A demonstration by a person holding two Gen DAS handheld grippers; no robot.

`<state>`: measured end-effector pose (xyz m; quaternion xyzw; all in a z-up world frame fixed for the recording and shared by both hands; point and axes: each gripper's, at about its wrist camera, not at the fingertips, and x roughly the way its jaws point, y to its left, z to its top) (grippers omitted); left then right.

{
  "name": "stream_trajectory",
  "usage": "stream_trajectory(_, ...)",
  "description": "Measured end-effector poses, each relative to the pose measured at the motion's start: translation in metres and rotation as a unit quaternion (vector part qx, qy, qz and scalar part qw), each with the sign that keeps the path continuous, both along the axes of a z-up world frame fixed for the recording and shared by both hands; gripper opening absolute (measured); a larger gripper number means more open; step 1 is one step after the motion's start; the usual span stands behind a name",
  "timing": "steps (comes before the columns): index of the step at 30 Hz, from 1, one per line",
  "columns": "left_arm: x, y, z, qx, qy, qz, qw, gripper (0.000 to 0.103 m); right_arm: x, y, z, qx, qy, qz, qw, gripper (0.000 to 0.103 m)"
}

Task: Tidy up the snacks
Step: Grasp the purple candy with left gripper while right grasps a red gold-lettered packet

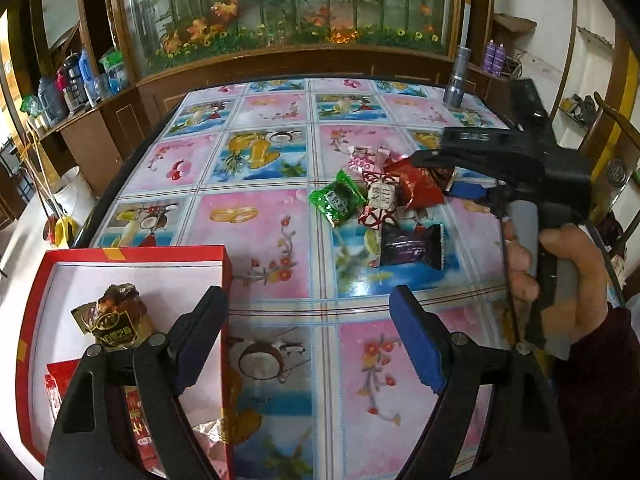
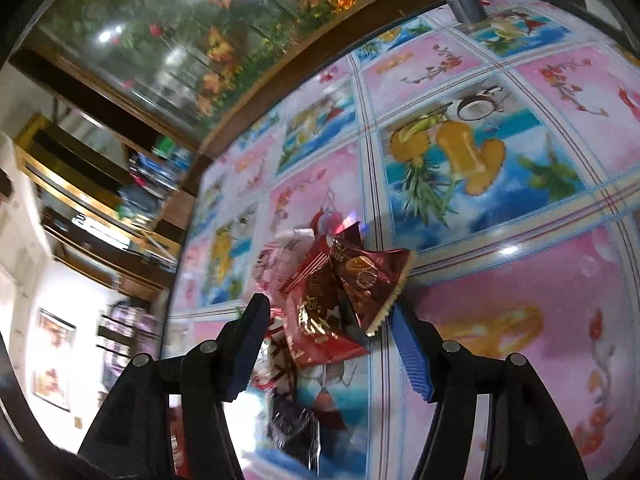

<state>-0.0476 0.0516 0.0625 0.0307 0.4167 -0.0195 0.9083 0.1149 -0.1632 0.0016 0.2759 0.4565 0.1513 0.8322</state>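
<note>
A red box [image 1: 120, 254] with a white inside stands at the table's near left corner and holds a brown packet [image 1: 116, 316] and a red packet [image 1: 56, 392]. My left gripper [image 1: 308, 340] is open and empty, its left finger over the box's right wall. A pile of snacks lies mid-table: a green packet [image 1: 338, 198], a dark purple packet [image 1: 412, 246], a red packet [image 1: 416, 188]. My right gripper [image 1: 438, 176], held by a hand, reaches into that pile. In the right wrist view, the right gripper [image 2: 330, 348] is open with the red packet [image 2: 320, 320] and a dark red packet [image 2: 368, 280] between its fingers.
The table [image 1: 260, 220] wears a glossy cloth printed with fruit and flowers. A silver cylinder [image 1: 456, 80] stands at its far right corner. Behind it is a glass case of artificial plants [image 1: 280, 8]. Bottles [image 1: 76, 80] crowd a wooden ledge on the left.
</note>
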Motion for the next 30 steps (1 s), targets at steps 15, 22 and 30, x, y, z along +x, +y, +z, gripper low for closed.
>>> stream_trajectory(15,0.028,-0.034,-0.014,0.005,0.037,-0.031,0.9988,0.083,0.000,-0.009,0.008,-0.075,0.013,0.012,0.997,0.005)
stream_trajectory(22,0.062,-0.067,-0.025,-0.024,0.059,-0.033,0.9974,0.083,-0.018,-0.059,0.004,-0.047,0.040,0.022,0.998,0.001)
stream_trajectory(30,0.081,-0.086,-0.050,-0.005,0.069,-0.038,0.9969,0.083,-0.028,-0.087,-0.006,-0.028,0.067,0.014,0.997,0.002)
